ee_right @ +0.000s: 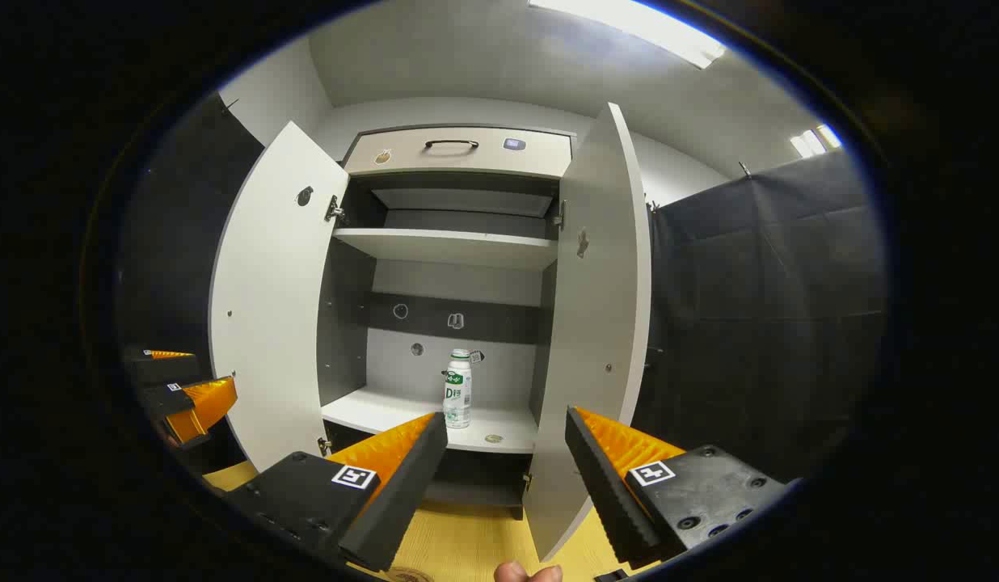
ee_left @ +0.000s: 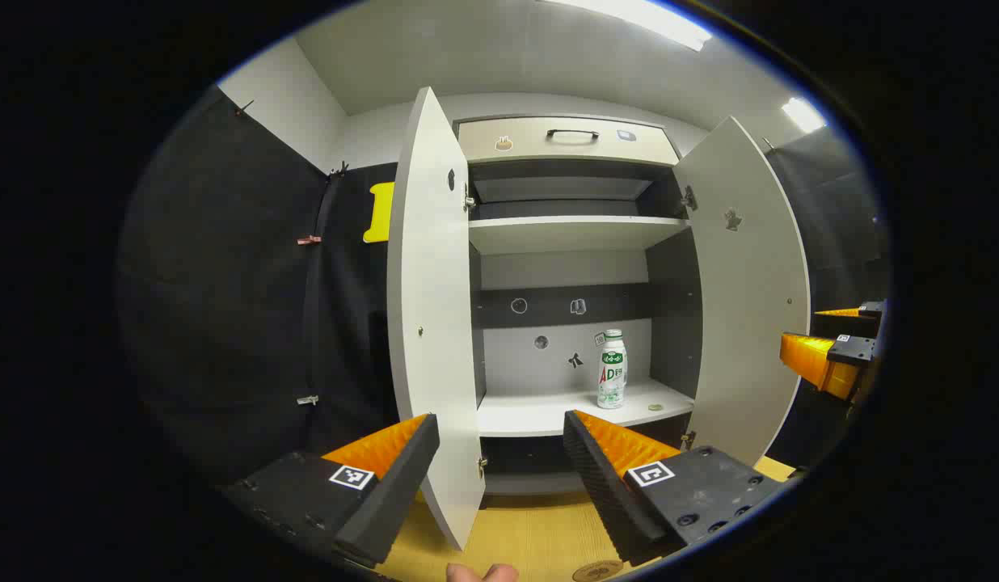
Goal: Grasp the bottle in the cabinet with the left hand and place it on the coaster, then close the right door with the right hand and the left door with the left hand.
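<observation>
1. Our left gripper is spread wide, straddling the left door edge; we could clip it.
2. The bottle stands ahead-right on the lower shelf; rushing could topple it.
3. Our right gripper, also agape, risks bumping the right door.

doors: left door and right door both swung wide, opening between them free | lower shelf: bare left of the bottle, which stands right of centre | upper shelf: bare
</observation>
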### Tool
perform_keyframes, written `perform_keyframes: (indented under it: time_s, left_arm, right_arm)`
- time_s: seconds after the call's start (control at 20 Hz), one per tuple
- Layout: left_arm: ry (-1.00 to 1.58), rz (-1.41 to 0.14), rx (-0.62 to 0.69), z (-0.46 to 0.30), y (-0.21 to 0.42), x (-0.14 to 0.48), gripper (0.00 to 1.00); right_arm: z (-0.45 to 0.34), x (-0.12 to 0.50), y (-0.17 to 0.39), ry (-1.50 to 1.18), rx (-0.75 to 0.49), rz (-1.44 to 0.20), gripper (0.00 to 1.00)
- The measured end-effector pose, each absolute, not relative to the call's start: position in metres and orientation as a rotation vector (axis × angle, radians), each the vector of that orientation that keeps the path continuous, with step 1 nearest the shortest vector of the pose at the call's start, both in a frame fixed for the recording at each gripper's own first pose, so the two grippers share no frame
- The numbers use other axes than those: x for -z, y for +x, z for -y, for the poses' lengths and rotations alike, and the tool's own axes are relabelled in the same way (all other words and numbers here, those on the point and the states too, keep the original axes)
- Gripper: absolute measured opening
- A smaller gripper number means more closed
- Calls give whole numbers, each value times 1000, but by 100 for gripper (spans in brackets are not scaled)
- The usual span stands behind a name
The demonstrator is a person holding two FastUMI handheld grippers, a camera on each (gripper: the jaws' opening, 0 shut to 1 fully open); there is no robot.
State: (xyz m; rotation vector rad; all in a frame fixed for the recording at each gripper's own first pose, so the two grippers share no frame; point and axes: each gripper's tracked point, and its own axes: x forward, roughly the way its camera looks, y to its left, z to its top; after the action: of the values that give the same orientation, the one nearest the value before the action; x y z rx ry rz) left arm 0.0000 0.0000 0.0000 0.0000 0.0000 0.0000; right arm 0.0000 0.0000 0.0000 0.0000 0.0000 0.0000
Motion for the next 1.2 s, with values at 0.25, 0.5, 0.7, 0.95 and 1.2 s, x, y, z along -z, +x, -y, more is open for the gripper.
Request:
perform_keyframes:
  time_s: [0.25, 0.5, 0.7, 0.95, 1.2]
  left_arm:
    - [1, 7, -1, 1, -2, -2, 98]
    - [4, 3, -9, 0, -2, -1, 98]
    - [11, 2, -10, 1, -2, -1, 98]
    - [5, 7, 5, 2, -1, -3, 98]
    - [-2, 8, 61, 10, 11, 7, 98]
  right_arm:
    - [0, -2, 0, 0, 1, 3, 98]
    - [0, -3, -1, 2, -1, 2, 98]
    - [0, -4, -2, 4, -1, 2, 98]
    - [3, -10, -3, 4, 6, 11, 98]
    - [19, -11, -6, 14, 30, 9, 97]
